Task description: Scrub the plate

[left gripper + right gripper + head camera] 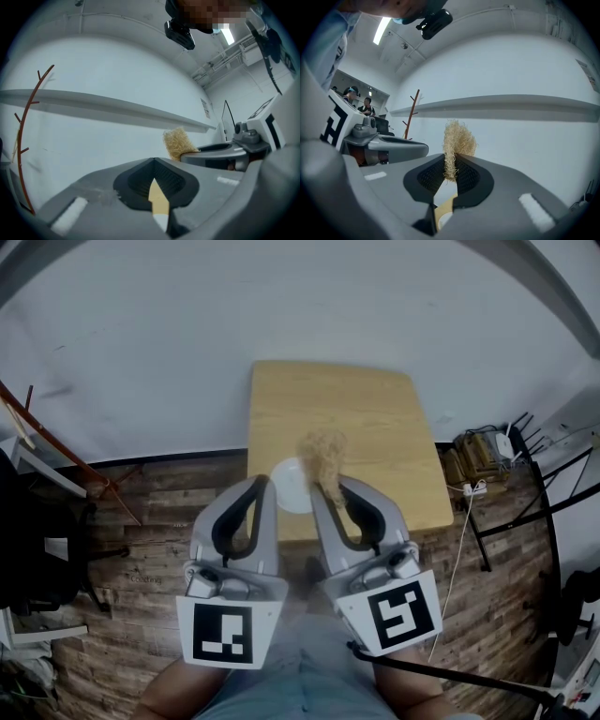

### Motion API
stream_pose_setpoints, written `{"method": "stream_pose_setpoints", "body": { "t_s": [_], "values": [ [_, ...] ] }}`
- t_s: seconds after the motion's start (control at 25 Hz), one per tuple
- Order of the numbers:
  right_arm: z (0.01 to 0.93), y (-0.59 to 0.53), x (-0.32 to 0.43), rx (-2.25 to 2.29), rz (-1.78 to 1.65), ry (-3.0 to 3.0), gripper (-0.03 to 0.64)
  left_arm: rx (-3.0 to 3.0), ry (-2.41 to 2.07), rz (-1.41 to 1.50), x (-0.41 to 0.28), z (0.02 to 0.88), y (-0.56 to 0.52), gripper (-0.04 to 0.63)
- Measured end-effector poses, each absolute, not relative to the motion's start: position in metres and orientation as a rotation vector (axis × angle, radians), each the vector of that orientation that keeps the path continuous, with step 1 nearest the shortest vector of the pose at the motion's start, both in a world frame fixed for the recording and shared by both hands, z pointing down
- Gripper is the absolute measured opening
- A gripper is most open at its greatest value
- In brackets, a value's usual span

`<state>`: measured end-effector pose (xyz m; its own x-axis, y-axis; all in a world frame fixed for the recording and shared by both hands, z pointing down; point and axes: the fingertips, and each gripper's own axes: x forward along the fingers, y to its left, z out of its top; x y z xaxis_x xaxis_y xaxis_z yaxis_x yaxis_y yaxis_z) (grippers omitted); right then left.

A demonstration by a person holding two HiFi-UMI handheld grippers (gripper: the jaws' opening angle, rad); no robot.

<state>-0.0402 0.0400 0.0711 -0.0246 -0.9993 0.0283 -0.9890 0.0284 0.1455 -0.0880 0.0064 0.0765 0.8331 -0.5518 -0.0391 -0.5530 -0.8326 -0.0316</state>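
On the near edge of the table (337,409) lies the plate (289,487), white, round and shallow, partly hidden behind both gripper tips; whether it is soiled I cannot tell. Just above it the scrubber (322,456), a pale, straw-coloured fibrous tuft, stands up from the right gripper (324,486), whose jaws are clamped on its lower end. The left gripper (265,482) is beside it, jaws pressed together with nothing between. Both gripper views face the wall (525,70), so the tools seem to be held above the plate. To scrub well, I would tip the right gripper down until the tuft presses the plate, and steady the rim with the left so it cannot slide off the edge
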Motion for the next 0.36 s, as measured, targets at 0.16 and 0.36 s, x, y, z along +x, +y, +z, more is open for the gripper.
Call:
{"method": "stream_pose_setpoints", "body": {
  "t_s": [0.16, 0.36],
  "values": [
    [0.0700, 0.0369, -0.0383, 2.100, -0.131, -2.165, 0.040, -2.966, 0.900, 0.052, -0.0850, 0.0752, 0.0026, 0.020],
    [0.0708, 0.0365, -0.0350, 2.096, -0.129, -2.166, 0.040, -2.972, 0.904, 0.053, -0.0809, 0.0764, 0.0020, 0.020]
  ]
}}
